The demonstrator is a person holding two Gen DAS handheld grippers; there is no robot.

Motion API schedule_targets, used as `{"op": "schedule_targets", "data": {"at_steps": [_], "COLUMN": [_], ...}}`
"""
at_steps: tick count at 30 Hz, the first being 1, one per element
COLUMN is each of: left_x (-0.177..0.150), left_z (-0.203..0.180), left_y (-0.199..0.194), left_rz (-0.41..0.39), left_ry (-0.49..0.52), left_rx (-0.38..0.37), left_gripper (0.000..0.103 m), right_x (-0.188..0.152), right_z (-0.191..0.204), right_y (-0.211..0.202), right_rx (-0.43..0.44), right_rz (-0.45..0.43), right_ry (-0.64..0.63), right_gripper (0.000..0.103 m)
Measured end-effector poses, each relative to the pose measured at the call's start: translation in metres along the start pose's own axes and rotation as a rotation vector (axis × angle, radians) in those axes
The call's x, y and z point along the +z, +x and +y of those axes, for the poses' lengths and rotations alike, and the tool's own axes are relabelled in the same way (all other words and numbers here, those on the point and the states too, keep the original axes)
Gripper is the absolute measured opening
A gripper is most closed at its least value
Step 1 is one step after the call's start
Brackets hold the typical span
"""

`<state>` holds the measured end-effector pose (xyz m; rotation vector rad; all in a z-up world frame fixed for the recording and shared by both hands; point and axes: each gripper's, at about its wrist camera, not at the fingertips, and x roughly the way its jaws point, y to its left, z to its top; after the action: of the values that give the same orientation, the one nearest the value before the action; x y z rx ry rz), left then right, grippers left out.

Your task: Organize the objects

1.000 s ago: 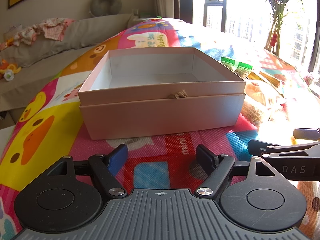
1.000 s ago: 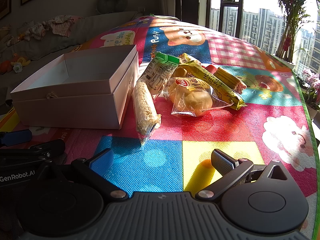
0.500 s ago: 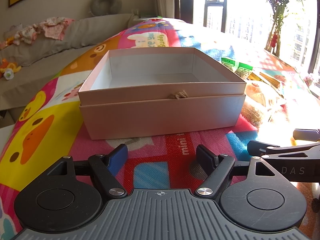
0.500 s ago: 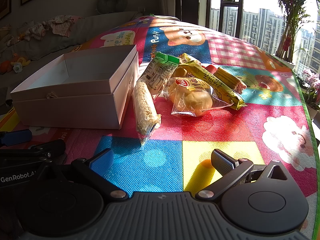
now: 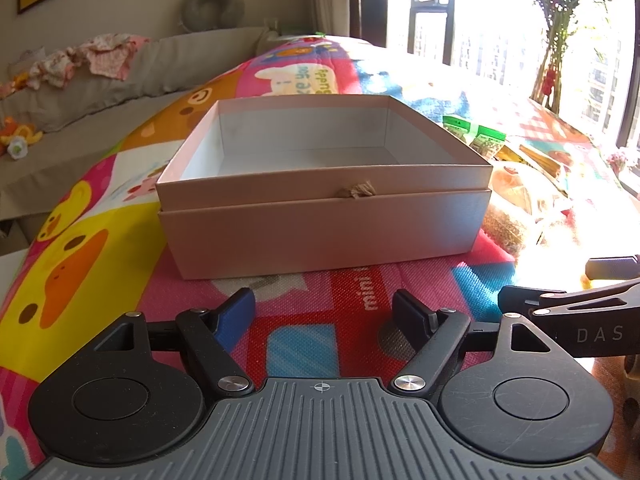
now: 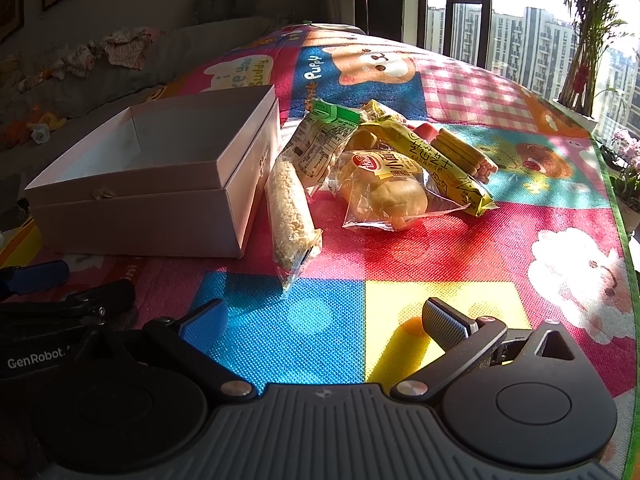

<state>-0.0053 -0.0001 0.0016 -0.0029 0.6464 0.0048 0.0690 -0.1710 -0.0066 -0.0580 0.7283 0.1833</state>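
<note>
An open pinkish cardboard box (image 5: 324, 216) (image 6: 132, 208) sits on the colourful play mat, its white inside bare. To its right lies a heap of snack packets: a long rice-crisp bar (image 6: 289, 212), a green-topped packet (image 6: 320, 144), a bun in clear wrap (image 6: 386, 194), a yellow packet (image 6: 432, 160) and a biscuit stack (image 6: 464, 152). My left gripper (image 5: 324, 312) is open, low over the mat in front of the box. My right gripper (image 6: 324, 320) is open too, short of the snacks, holding nothing.
The mat (image 6: 400, 280) spreads wide to the right of the snacks. A grey sofa (image 5: 100, 80) with clothes and toys runs along the left. Windows and potted plants (image 6: 584, 40) stand at the far right. The right gripper's fingers (image 5: 560, 304) show in the left wrist view.
</note>
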Motion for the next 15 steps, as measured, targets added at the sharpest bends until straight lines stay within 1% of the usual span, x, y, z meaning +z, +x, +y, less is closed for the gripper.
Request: {"op": "schedule_targets", "data": {"at_steps": [5, 7, 9, 10, 12, 15], "left_x": [0.002, 0.005, 0.009, 0.012, 0.019, 0.040], "left_z": [0.001, 0.005, 0.009, 0.011, 0.015, 0.029], "left_y": [-0.001, -0.001, -0.006, -0.010, -0.022, -0.045], "left_rz": [0.009, 0.021, 0.030, 0.026, 0.006, -0.067], "left_ry": [0.008, 0.002, -0.004, 0.000, 0.016, 0.008], "left_rx": [-0.003, -0.017, -0.038, -0.049, -0.052, -0.064], "left_gripper": [0.082, 0.079, 0.074, 0.072, 0.072, 0.072], "right_x": [0.003, 0.005, 0.009, 0.010, 0.009, 0.005], "right_z": [0.002, 0.004, 0.001, 0.000, 0.003, 0.002], "right_y": [0.000, 0.001, 0.002, 0.003, 0.003, 0.001], "right_rx": [0.001, -0.004, 0.008, 0.011, 0.000, 0.013], "right_rz": [0.041, 0.055, 0.082, 0.096, 0.094, 0.074], "right_ry": [-0.011, -0.024, -0.030, -0.019, -0.026, -0.028], "right_gripper": [0.103, 0.103, 0.103, 0.103, 0.103, 0.103]}}
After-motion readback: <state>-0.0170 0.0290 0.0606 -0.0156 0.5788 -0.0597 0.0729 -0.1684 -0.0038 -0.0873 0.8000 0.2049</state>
